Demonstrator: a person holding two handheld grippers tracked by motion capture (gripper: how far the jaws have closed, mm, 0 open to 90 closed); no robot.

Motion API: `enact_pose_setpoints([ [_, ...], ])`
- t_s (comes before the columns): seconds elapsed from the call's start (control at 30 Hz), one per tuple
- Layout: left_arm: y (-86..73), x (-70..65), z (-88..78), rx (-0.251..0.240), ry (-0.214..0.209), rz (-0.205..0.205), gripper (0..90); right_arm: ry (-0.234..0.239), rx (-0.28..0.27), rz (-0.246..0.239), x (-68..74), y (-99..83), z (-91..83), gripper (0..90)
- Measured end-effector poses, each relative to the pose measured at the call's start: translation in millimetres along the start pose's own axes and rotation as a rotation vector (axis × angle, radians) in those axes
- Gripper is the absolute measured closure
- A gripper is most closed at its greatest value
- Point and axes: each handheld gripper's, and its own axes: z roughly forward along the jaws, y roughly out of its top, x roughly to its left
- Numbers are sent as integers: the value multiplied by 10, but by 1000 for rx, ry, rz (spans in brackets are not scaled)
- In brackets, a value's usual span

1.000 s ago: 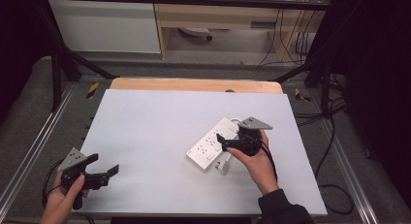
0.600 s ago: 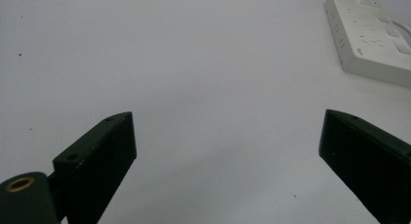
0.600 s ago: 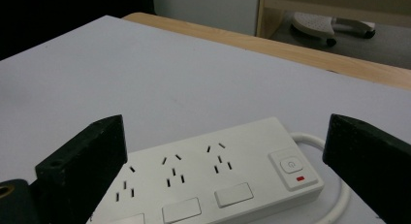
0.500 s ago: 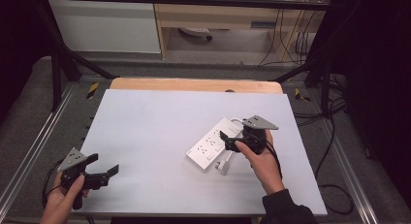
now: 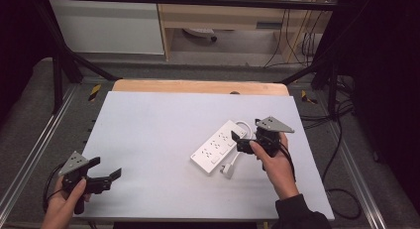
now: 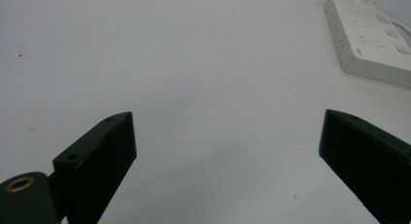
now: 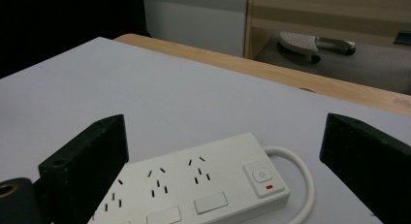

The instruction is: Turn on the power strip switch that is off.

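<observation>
A white power strip [image 5: 218, 145] lies at an angle on the right half of the white tabletop [image 5: 158, 120]. Its cable [image 5: 243, 125] loops at the far end and its plug [image 5: 229, 170] rests on the table beside it. My right gripper [image 5: 237, 142] stands open just right of the strip, jaws pointing at it. In the right gripper view the strip [image 7: 194, 190] with its switch [image 7: 260, 175] lies below the open right gripper [image 7: 225, 132]. My left gripper [image 5: 105, 168] is open at the front left corner. In the left gripper view the left gripper [image 6: 228, 151] faces bare table, with the strip [image 6: 373, 35] far off.
A wooden strip [image 5: 198, 86] edges the table's back. Metal rails [image 5: 29, 159] run along both sides. Cables [image 5: 341, 154] trail on the floor at the right. A cabinet [image 5: 109, 26] and a shelf unit stand beyond the table.
My right gripper has drawn back a little to the right, away from the strip. The strip, the plug and the left gripper have stayed put.
</observation>
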Motion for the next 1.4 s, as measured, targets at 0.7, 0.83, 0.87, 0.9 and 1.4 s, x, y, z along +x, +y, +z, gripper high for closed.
enact_pose_setpoints([
  [0.7,-2,0,5,1,1,1,62,-58,-13,36,-357,-113,-385,63],
  [0.83,-2,-1,4,2,2,2,62,-75,-15,40,-430,-157,-467,63],
  [0.87,-2,0,5,1,1,2,62,-79,-15,44,-447,-169,-487,63],
  [0.9,-2,0,5,1,2,1,62,-83,-18,48,-463,-182,-505,63],
  [1.4,-4,1,6,4,4,1,62,-122,-16,109,-668,-454,-704,58],
])
